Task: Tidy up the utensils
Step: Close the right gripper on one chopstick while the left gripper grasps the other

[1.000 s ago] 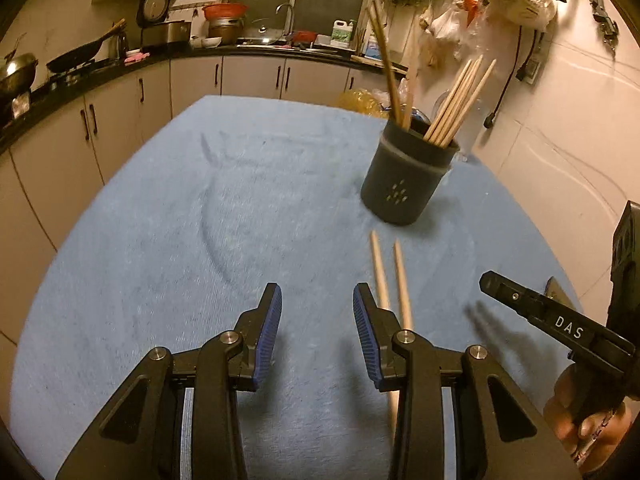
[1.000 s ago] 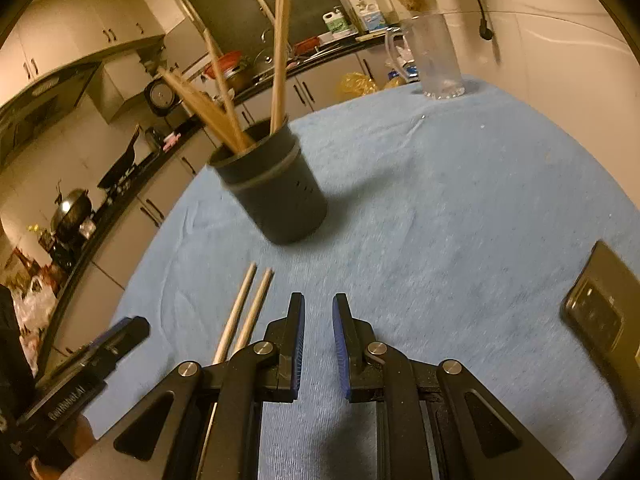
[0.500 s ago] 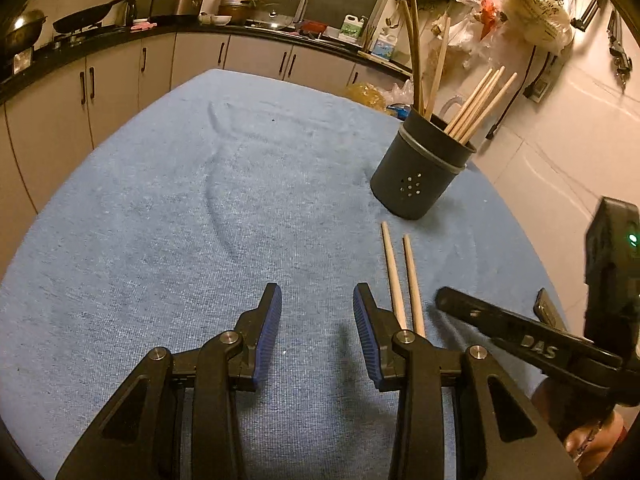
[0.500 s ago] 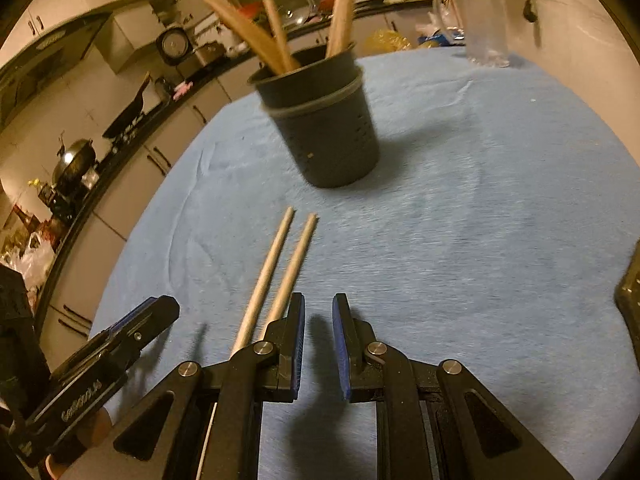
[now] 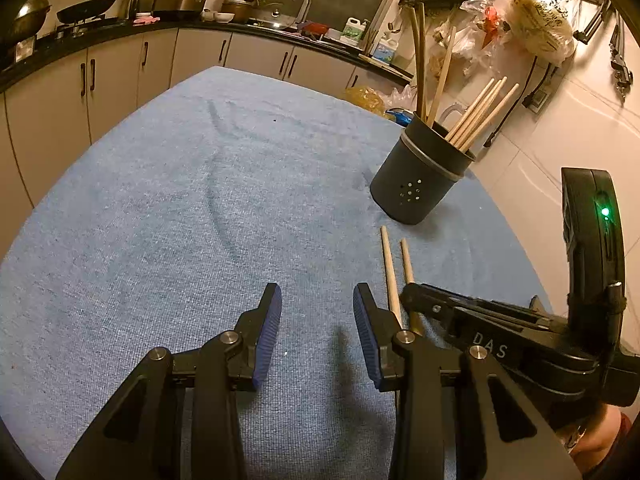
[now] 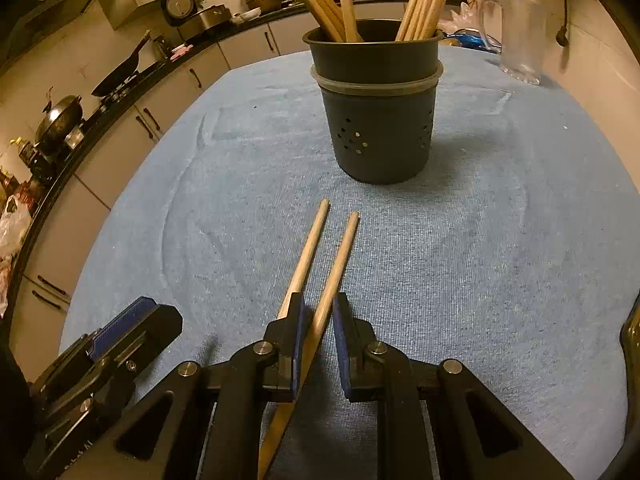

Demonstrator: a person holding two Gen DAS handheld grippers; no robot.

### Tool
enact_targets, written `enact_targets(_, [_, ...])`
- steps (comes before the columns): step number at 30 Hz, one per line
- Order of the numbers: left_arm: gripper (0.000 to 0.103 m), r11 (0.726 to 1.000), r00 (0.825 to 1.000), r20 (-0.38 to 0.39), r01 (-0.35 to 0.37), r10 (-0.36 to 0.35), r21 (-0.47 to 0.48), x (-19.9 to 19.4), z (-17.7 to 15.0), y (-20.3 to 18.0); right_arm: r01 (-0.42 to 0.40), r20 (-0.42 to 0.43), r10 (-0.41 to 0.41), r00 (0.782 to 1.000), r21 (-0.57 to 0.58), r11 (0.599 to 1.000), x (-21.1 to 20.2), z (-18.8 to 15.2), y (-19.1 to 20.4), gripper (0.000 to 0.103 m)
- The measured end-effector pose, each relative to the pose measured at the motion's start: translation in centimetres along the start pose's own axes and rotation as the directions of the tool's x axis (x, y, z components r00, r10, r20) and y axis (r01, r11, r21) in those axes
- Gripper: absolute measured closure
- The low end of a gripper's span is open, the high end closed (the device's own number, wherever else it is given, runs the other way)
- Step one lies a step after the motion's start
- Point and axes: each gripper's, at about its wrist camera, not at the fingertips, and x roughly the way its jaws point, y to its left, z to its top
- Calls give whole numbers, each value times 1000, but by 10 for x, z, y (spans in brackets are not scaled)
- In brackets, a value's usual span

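Two loose chopsticks point(image 6: 320, 264) lie side by side on the blue cloth of the bench point(image 6: 500, 264), just short of the dark utensil holder point(image 6: 378, 120) that already stands upright with other chopsticks and wooden utensils in it. Their long axis runs from the right tool point(image 6: 318, 320) straight away toward the holder, so the far ends point at its base but stay apart from it. The right tool is the nearer one by far: it sits over the near half of the pair, its jaws closing, with the right-hand stick passing between the blue pads and the left-hand stick lying against the outside of the left pad. The pads do not look pressed on the stick yet, and only one stick seems to be in the gap. The left tool point(image 5: 318, 332) hovers beside the pair with its jaws parted and nothing between them; the sticks lie just off its right finger. The lift probably turns on the grip staying square across the stick, since a hold this near one end could let the far end droop.
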Motion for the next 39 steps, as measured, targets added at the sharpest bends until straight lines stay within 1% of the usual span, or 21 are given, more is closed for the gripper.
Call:
enact_targets(1, [67, 1000, 1000, -3, -5, 5, 2, 0, 0, -1, 10, -5, -10, 1000, -7, 1000, -1, 0, -1, 93])
enact_targets(5, [67, 1000, 1000, -16, -6, 6, 20, 2, 0, -5, 8, -21, -8, 1000, 18, 1000, -5, -1, -21, 95])
enact_targets(9, [67, 999, 998, -64, 7, -4, 51, 7, 0, -12, 32, -20, -31, 999, 52, 998, -15, -3, -46, 95])
enact_targets(11, [67, 997, 995, -98, 26, -18, 79, 11, 0, -22, 44, -16, -43, 999, 68, 997, -19, -6, -58, 95])
enact_targets(15, [67, 992, 986, -159, 68, -50, 107, 20, 4, -39, 33, -21, -31, 999, 100, 994, -26, -9, -77, 95])
enact_targets(17, [67, 990, 977, -208, 64, -37, 126, 32, 9, -50, 19, -24, -17, 1000, 124, 992, -28, -10, -86, 95])
enact_targets(18, [67, 990, 976, -214, 58, -30, 129, 35, 10, -52, 14, -26, -11, 1000, 130, 991, -29, -10, -89, 95])
enact_targets(21, [68, 986, 965, -260, 23, 22, 167, 51, 16, -63, 12, -35, -7, 999, 141, 990, -30, -8, -95, 95])
enact_targets(22, [69, 983, 965, -259, 10, 39, 183, 55, 18, -68, 13, -38, -7, 999, 140, 990, -30, -8, -95, 95])
enact_targets(23, [74, 981, 963, -264, 0, 53, 196, 58, 20, -72, 15, -42, -9, 999, 138, 990, -29, -6, -95, 95])
enact_targets(25, [79, 969, 956, -276, -36, 105, 243, 65, 23, -83, 19, -48, -13, 999, 135, 991, -27, -5, -97, 95])
enact_targets(27, [89, 965, 952, -281, -42, 117, 259, 71, 23, -89, 33, -58, -26, 998, 115, 993, -25, 0, -94, 95])
enact_targets(29, [97, 958, 949, -271, -82, 158, 274, 76, 26, -92, 39, -60, -32, 998, 114, 993, -21, 5, -93, 95])
enact_targets(32, [97, 963, 951, -271, -75, 148, 260, 74, 27, -91, 53, -53, -48, 997, 93, 994, -20, 7, -90, 95])
enact_targets(34, [97, 970, 954, -272, -56, 122, 237, 70, 27, -86, 37, -45, -33, 998, 106, 994, -21, 6, -91, 95])
enact_targets(35, [97, 974, 955, -275, -47, 109, 224, 68, 27, -83, 26, -42, -22, 999, 112, 993, -22, 5, -92, 95])
enact_targets(36, [97, 979, 958, -273, -29, 85, 202, 64, 28, -80, -1, -34, 6, 999, 132, 991, -24, 3, -94, 95])
enact_targets(38, [97, 981, 967, -243, -25, 73, 194, 53, 31, -78, -39, -8, 40, 999, 146, 989, -31, 2, -97, 95])
enact_targets(39, [97, 982, 972, -227, -19, 63, 190, 47, 31, -76, -42, 14, 41, 999, 141, 989, -36, 2, -96, 95])
